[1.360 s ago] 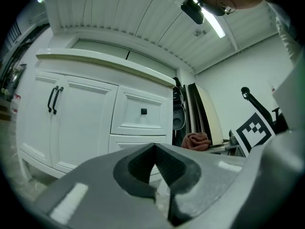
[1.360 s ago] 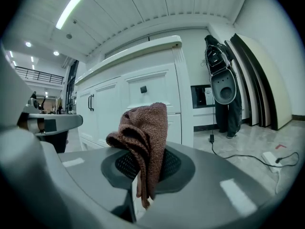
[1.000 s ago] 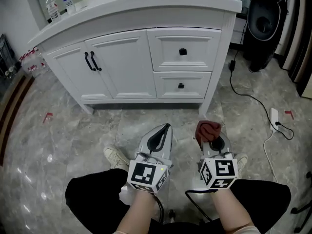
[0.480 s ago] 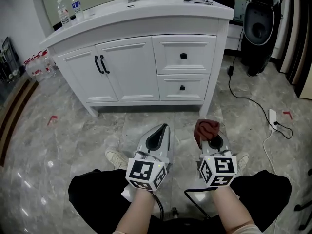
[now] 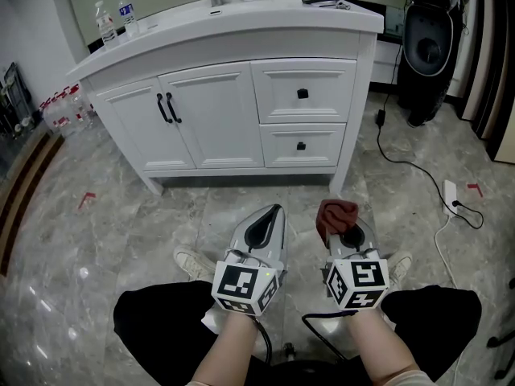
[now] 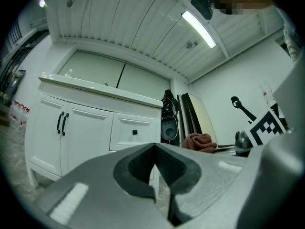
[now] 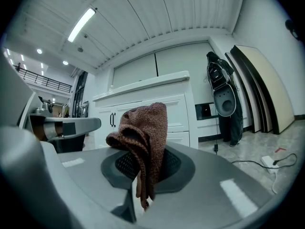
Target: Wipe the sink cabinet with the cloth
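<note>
1. A pair of water bottles (image 5: pixel 105 22) stands at the left end of the white counter (image 5: pixel 273 14).
2. Below it, the white sink cabinet (image 5: pixel 217 119) faces the person across the marble floor (image 5: pixel 96 232). Its two doors and two drawers are shut (black handles on the doors, black knobs on the drawers).
3. The left gripper (image 5: pixel 272 215) is held low over the person's lap, well apart from the cabinet. Its fingers (image 6: pixel 95 190) are pressed together with nothing between them.
4. Just beside it, the right gripper (image 5: pixel 344 230) has its fingers (image 7: pixel 228 185) clamped on the reddish-brown cloth (image 5: pixel 338 214). The cloth bunches up above the tips, not touching the cabinet.
5. Far right, a white power strip (image 5: pixel 453 191) lies on the floor, with a black cable (image 5: pixel 402 155) running to it.
</note>
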The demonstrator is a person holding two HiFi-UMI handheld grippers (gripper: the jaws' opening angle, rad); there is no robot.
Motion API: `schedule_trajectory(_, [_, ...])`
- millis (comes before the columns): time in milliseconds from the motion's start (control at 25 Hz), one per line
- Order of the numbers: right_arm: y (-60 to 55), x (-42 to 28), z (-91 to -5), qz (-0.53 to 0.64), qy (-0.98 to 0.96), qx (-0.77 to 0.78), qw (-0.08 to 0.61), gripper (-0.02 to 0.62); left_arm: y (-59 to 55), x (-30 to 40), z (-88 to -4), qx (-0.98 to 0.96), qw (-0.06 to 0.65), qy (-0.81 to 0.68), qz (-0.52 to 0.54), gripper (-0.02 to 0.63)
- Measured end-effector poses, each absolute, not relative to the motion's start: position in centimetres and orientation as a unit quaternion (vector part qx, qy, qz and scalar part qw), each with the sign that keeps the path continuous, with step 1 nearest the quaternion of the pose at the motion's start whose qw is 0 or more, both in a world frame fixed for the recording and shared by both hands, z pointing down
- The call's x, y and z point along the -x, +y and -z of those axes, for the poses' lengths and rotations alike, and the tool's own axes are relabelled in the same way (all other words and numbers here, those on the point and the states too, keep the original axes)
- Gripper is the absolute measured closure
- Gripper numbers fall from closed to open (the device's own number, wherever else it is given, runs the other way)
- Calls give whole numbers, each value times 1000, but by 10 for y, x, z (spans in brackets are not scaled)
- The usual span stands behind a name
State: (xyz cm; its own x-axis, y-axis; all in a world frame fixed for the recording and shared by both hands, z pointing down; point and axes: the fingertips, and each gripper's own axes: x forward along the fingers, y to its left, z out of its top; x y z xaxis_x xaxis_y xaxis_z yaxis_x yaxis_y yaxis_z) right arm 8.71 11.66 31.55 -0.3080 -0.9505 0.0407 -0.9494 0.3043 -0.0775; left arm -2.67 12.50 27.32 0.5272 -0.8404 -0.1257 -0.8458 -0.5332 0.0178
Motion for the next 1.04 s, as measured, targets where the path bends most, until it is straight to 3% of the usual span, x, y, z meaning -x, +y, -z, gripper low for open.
schedule_trajectory(1040, [121,-93,-321,57,808,587,3,520,128,22,-277,874,-4,481,-66,606])
